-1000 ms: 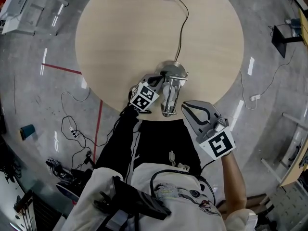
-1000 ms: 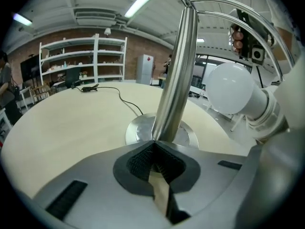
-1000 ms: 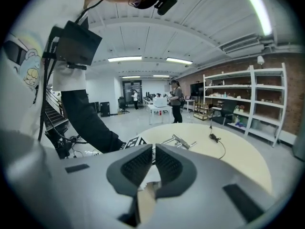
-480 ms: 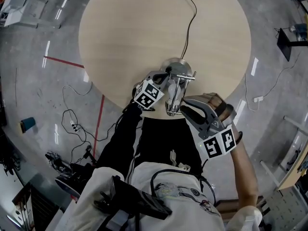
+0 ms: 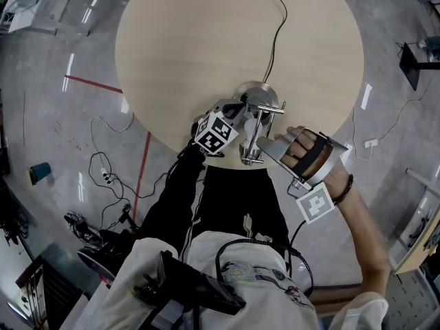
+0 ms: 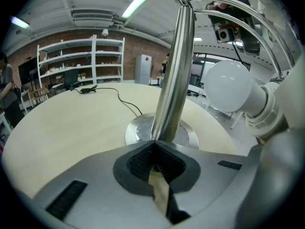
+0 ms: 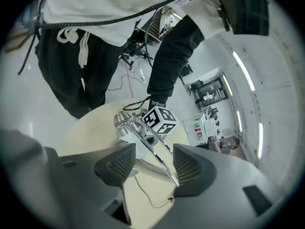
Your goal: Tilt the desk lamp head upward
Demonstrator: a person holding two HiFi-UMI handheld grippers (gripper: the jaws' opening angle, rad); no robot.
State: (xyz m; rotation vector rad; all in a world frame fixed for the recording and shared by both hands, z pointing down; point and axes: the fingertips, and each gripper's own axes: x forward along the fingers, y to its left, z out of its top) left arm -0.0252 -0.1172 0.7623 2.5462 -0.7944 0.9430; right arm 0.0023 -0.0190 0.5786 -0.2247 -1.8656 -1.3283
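clamping left fingers (image 6: 136,162) hold the lamp pole (image 6: 174,70) — right fingers (image 7: 116,163), just opening, straddle its frame (image 7: 152,144) — "sming" cuff (image 7: 156,102).

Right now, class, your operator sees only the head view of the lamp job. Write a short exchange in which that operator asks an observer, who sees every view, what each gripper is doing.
Operator: Is the left gripper really gripping anything?
Observer: Yes. Its own view shows the left gripper shut on the lamp pole, just above the base.
Operator: And the right gripper?
Observer: The right gripper has just been opening. Its jaws stand apart, with the chrome head frame in the gap between them.
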